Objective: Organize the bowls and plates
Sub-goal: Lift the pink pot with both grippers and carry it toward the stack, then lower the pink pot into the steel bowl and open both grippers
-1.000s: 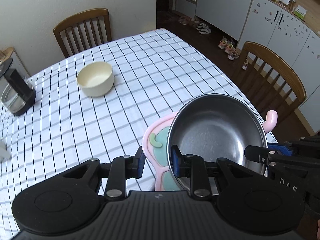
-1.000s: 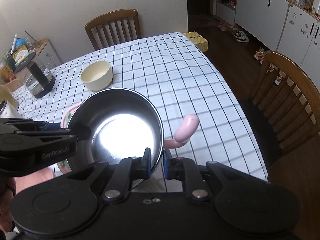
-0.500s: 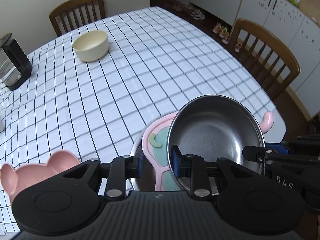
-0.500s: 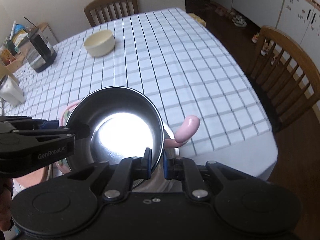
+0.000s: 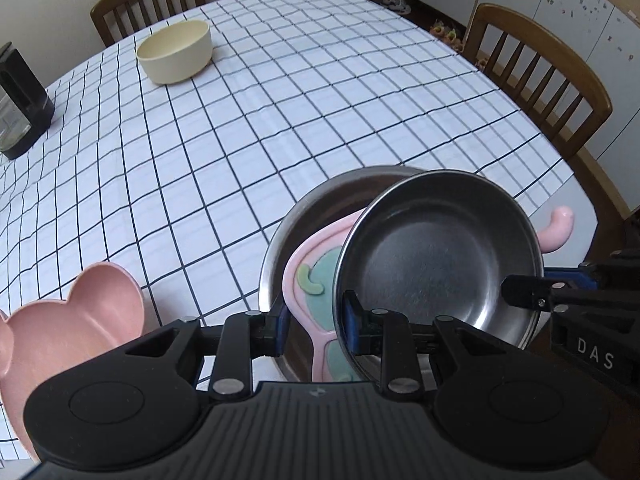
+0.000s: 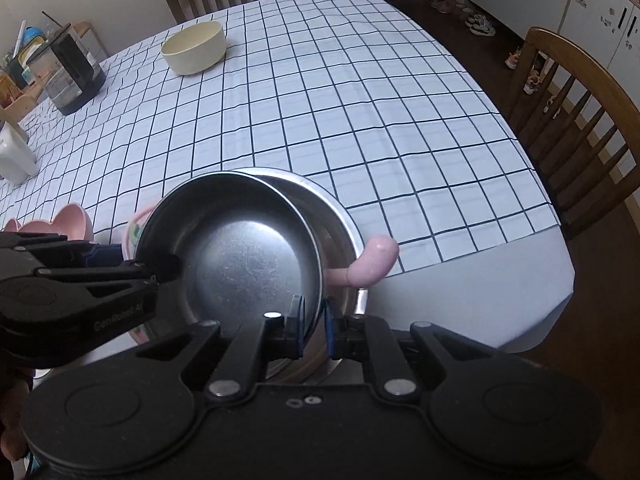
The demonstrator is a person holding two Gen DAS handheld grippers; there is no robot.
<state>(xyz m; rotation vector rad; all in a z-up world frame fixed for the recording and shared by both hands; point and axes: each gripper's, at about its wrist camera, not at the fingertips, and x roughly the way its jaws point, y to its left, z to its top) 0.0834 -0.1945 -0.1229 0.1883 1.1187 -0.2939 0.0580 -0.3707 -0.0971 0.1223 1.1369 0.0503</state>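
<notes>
A small steel bowl [image 5: 436, 256] [image 6: 248, 256] rests on a pink plate [image 5: 316, 256] with teal sections, and both hang tilted inside a larger steel bowl [image 5: 316, 208] [image 6: 336, 216] near the table's front edge. My left gripper [image 5: 314, 324] is shut on the pink plate and the small bowl's rim together. At the opposite rim, my right gripper [image 6: 313, 328] is shut on the small bowl. The plate's pink tail [image 6: 376, 260] sticks out over the large bowl's rim. Whether the plate touches the large bowl is hidden.
A cream bowl [image 5: 176, 52] stands far back on the checked tablecloth [image 5: 280, 120]. A pink bear-shaped bowl [image 5: 68, 328] lies at the near left. A black-lidded glass jar [image 6: 72, 76] and a white jug [image 6: 12, 156] sit at the left edge. Wooden chairs [image 5: 540, 60] flank the table.
Both grippers have come down with the small steel bowl and pink plate. The larger steel bowl and the pink bear-shaped bowl have come into view below.
</notes>
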